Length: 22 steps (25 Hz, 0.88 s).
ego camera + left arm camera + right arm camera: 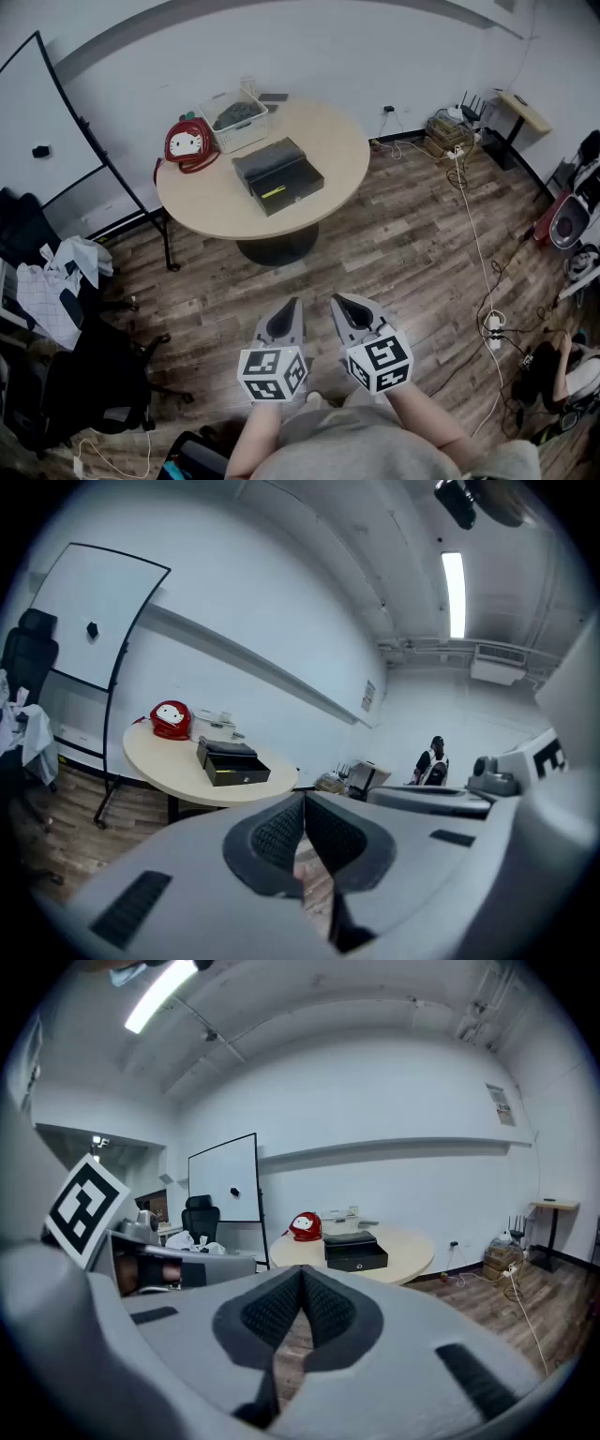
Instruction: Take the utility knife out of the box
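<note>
A black box (277, 175) lies open on the round beige table (328, 141), with a yellow utility knife (273, 191) inside it. The box also shows far off in the left gripper view (232, 762) and the right gripper view (355, 1250). Both grippers hang over the wooden floor, well short of the table. My left gripper (284, 318) is shut and empty, its pads meeting (305, 819). My right gripper (352, 312) is shut too, with nothing between its pads (302, 1290).
A red round bag (190, 144) and a white basket (236, 120) sit at the table's back. A whiteboard on a stand (56, 122) is at the left, chairs with clothes (56, 281) below it. Cables and a power strip (492, 323) lie on the floor at right.
</note>
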Motion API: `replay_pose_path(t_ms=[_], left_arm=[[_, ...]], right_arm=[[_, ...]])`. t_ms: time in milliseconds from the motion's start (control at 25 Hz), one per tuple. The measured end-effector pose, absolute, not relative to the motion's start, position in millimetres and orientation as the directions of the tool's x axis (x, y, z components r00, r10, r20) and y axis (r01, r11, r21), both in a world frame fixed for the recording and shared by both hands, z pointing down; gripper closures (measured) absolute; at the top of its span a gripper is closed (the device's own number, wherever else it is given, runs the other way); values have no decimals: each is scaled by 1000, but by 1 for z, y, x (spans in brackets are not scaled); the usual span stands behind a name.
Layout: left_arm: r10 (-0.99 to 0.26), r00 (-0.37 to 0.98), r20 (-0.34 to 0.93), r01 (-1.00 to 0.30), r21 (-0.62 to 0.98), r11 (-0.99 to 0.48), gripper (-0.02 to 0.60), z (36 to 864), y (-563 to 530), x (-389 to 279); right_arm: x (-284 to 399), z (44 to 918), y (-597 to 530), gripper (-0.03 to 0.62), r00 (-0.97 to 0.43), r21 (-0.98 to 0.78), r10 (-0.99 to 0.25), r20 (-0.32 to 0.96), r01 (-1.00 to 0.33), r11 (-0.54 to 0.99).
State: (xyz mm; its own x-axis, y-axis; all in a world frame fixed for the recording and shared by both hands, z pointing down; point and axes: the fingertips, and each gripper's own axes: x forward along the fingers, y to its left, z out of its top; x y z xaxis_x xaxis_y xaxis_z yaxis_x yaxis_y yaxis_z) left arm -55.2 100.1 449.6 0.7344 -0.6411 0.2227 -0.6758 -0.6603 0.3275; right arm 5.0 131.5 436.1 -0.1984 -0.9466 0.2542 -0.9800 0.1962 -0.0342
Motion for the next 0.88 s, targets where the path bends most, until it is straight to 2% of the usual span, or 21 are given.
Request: replay_pose_path(t_ms=[880], left_arm=[[-652,724,224,-689,288,-665,577,447,145,-97]], right_arm=[[-31,429,177,594,-222,-104,-956,194,-973,205]])
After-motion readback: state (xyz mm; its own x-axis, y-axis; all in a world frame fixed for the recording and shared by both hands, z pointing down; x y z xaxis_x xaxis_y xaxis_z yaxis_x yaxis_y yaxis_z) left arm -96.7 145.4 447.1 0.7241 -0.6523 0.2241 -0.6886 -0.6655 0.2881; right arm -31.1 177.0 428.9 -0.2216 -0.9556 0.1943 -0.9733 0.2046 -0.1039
